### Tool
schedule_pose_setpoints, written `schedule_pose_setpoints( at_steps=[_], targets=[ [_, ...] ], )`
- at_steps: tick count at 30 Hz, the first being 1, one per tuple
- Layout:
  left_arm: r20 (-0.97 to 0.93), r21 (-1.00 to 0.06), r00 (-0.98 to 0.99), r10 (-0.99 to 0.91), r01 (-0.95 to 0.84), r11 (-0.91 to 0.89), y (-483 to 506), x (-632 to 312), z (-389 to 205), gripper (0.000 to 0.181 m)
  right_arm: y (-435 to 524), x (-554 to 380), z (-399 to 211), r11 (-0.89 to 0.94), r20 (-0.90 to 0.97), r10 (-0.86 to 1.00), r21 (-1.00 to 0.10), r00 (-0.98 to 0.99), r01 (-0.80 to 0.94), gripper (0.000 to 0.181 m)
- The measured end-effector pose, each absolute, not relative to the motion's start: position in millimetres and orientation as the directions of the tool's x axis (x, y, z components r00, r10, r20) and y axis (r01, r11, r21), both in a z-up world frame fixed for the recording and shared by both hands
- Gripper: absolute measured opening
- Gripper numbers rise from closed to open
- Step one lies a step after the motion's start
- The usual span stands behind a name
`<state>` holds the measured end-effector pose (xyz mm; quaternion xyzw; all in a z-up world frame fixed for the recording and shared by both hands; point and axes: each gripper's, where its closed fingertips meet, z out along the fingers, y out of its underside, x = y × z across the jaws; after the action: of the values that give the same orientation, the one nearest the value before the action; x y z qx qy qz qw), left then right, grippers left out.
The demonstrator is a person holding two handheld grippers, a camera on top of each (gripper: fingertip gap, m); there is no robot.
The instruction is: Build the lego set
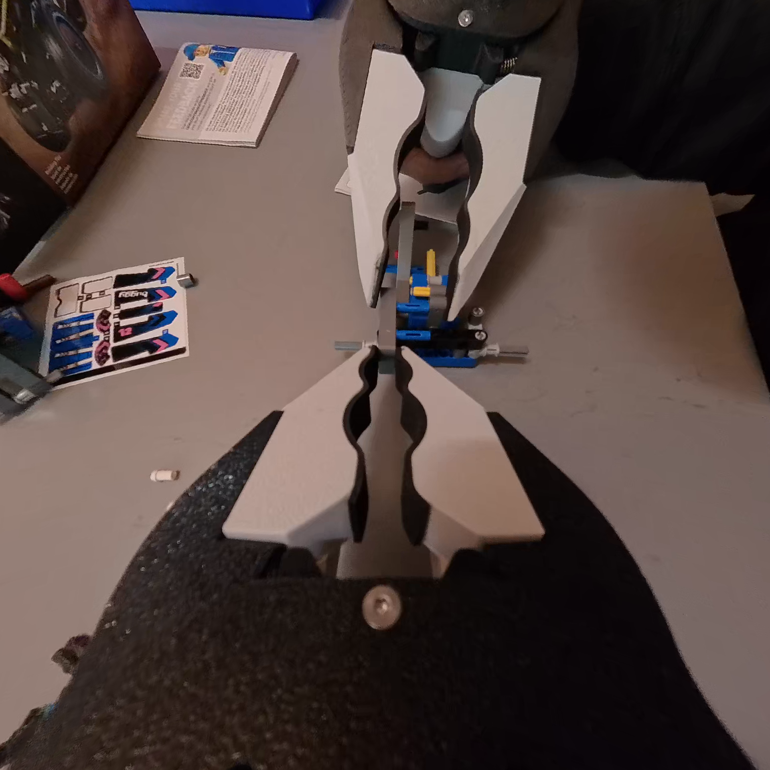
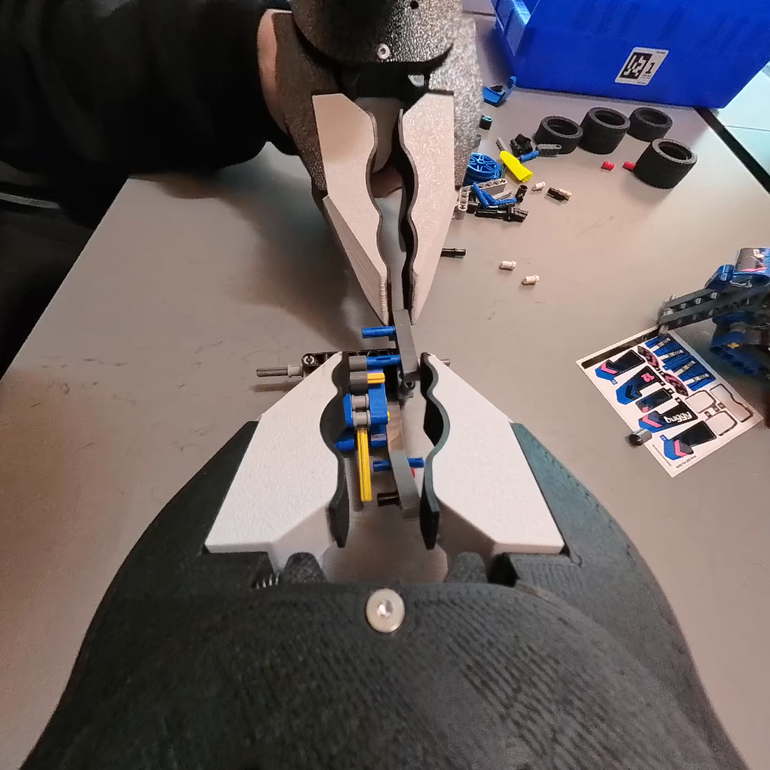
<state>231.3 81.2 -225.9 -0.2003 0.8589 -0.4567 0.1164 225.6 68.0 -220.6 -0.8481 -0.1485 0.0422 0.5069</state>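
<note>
A small lego assembly (image 2: 373, 410) of blue, grey and yellow parts sits on the grey table, with a black beam and grey axles at its far end. My right gripper (image 2: 383, 362) is shut on this assembly, one finger on each side; it also shows in the left wrist view (image 1: 412, 308), coming from the far side. My left gripper (image 1: 385, 354) is shut on the end of a long grey beam (image 1: 402, 271) that lies along one side of the assembly (image 1: 421, 300). In the right wrist view the left gripper (image 2: 396, 321) pinches that beam (image 2: 406, 346) from the far side.
A sticker sheet (image 1: 116, 321) (image 2: 666, 404), a booklet (image 1: 221, 96) and a set box (image 1: 62, 83) lie to my left. Black tyres (image 2: 604, 129), a pile of loose parts (image 2: 500, 183), a partly built blue model (image 2: 733, 308) and a blue bin (image 2: 625, 41) are nearby. Small white pins (image 2: 507, 265) lie loose.
</note>
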Motion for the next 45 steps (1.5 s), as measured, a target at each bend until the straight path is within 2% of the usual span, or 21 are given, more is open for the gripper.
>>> schedule_pose_setpoints(
  at_steps=[12, 17, 25, 37, 39, 40, 41, 45],
  targets=[
    [-0.048, -0.82, -0.897, -0.439, -0.216, 0.53, 79, 231, -224, 0.005, 68, 225, -221, -0.445, 0.078, 0.3, -0.87, 0.951, 0.212, 0.032],
    [0.001, -0.812, -0.905, -0.425, -0.248, 0.528, 78, 229, -229, 0.005, 68, 222, -222, -0.444, 0.085, 0.317, -0.867, 0.944, 0.227, 0.031],
    [-0.143, -0.793, -0.895, -0.423, -0.152, 0.59, 78, 228, -224, 0.005, 68, 223, -222, -0.452, 0.059, 0.303, -0.87, 0.951, 0.198, 0.024],
    [-0.076, -0.823, -0.896, -0.438, -0.192, 0.535, 76, 226, -225, 0.005, 68, 223, -221, -0.457, 0.035, 0.308, -0.871, 0.951, 0.18, 0.024],
    [-0.073, -0.822, -0.896, -0.438, -0.195, 0.535, 76, 225, -224, 0.005, 67, 223, -221, -0.451, 0.051, 0.304, -0.872, 0.951, 0.191, 0.03],
    [-0.072, -0.818, -0.893, -0.444, -0.202, 0.539, 78, 224, -224, 0.005, 66, 220, -220, -0.441, 0.053, 0.321, -0.875, 0.946, 0.199, 0.044],
    [-0.073, -0.81, -0.89, -0.45, -0.21, 0.547, 81, 225, -225, 0.008, 64, 218, -218, -0.426, 0.058, 0.335, -0.881, 0.94, 0.206, 0.051],
    [-0.06, -0.822, -0.866, -0.497, -0.24, 0.517, 89, 227, -218, 0.023, 50, 221, -219, -0.419, 0.081, 0.356, -0.877, 0.931, 0.237, 0.052]
  ],
)
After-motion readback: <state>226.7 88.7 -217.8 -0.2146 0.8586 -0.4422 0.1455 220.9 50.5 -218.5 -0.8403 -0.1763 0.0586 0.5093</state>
